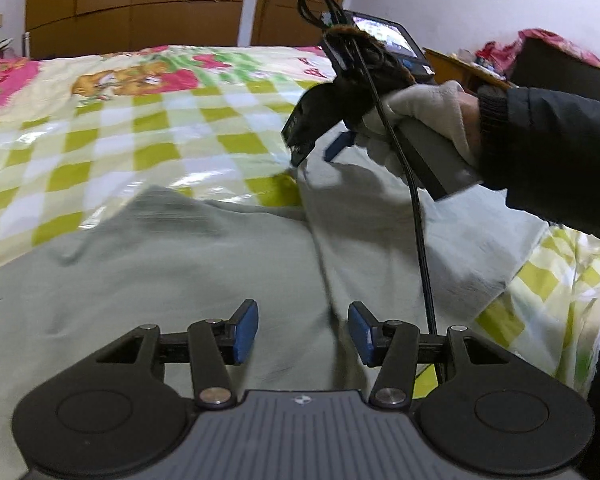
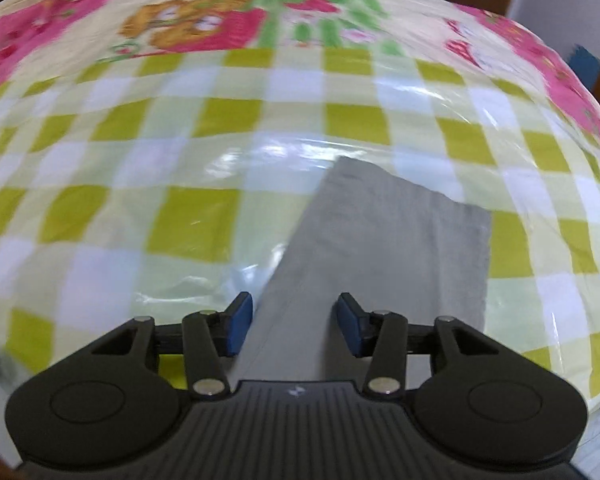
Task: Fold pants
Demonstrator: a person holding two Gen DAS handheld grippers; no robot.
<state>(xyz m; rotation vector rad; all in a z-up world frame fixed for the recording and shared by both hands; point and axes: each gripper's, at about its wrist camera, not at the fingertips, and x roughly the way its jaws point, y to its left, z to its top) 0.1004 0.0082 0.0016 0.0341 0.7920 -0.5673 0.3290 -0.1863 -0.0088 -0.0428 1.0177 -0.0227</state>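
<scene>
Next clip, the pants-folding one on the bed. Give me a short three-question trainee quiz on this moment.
1. True or false: the left gripper is clamped on the grey pants.
2. What covers the bed under the pants? A) plain white sheet B) green-checked cover C) bare mattress
3. What does the right gripper have in front of it?

Key: 1. False, its jaws stand apart, nothing pinched. 2. B. 3. One end of the grey pants, lying flat on the cover; its jaws are open too.
</scene>
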